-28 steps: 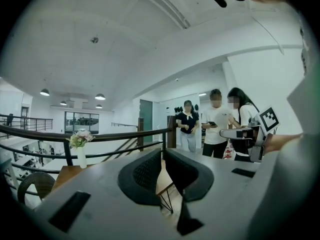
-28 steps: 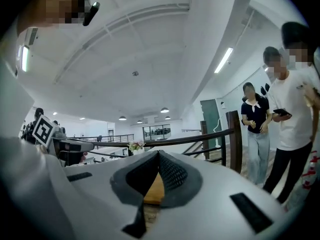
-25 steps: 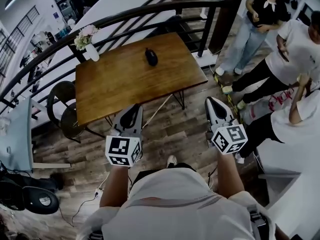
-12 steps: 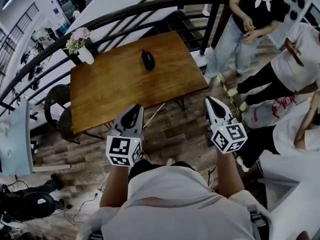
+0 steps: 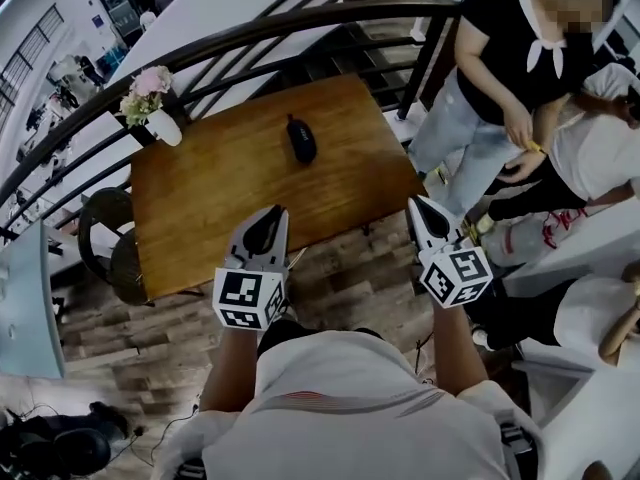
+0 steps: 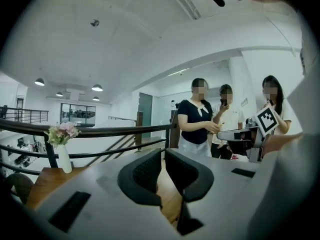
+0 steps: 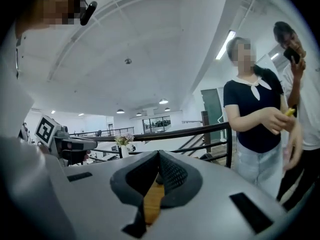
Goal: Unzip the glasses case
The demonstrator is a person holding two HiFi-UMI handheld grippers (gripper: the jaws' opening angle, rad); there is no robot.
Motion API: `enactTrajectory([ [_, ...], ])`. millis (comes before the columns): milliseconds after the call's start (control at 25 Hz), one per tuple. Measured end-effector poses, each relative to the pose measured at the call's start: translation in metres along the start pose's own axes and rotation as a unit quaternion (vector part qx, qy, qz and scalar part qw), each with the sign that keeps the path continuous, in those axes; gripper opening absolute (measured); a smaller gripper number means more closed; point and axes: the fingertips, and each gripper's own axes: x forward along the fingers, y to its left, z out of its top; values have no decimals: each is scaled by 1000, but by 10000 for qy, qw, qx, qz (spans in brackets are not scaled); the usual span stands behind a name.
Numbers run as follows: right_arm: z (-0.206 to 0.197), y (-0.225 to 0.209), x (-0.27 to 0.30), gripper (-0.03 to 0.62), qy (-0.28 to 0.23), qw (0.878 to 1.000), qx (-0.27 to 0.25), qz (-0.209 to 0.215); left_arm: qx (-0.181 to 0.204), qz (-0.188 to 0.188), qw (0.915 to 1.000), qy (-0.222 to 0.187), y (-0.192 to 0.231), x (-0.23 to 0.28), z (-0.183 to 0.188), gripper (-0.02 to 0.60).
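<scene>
The glasses case [image 5: 301, 139], a small dark oval pouch, lies on the far half of the wooden table [image 5: 220, 198]. Neither gripper view shows it. My left gripper [image 5: 272, 211] is shut and empty, its tips over the table's near edge, well short of the case. My right gripper [image 5: 416, 202] is also shut and empty, and hangs beside the table's near right corner, over the floor. In the left gripper view the left gripper [image 6: 163, 153] has its dark pads together. In the right gripper view the right gripper [image 7: 158, 155] also has its pads together, with table wood below.
A white vase of flowers [image 5: 152, 103] stands on the table's far left corner. A dark curved railing [image 5: 250, 30] runs behind the table. Several people [image 5: 510, 68] stand close at the right. A dark chair [image 5: 105, 253] sits at the table's left.
Both grippers have come closer to the table; the left one's tips now reach its near edge. The person in black at the right has stepped nearer.
</scene>
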Motion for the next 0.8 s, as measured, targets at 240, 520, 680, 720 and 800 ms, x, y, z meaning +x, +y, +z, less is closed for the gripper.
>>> enactTrajectory([
  [240,4,25,88,52,233,9997,3,-85,-100,-124,9998,133,86,34,-1,34],
  [520,-5,55,186,52,567,9980,54,-266,-199,-334,9984,408,185,67,-14,34],
  [680,-17,64,223,52,735,9966,97,-347,-200,-521,9967,581,214,85,-29,34],
  [720,-22,65,229,52,798,9961,114,-355,-222,-545,9964,615,218,88,-33,35],
  [800,-32,65,237,52,943,9947,147,-372,-315,-590,9955,672,224,93,-40,34],
])
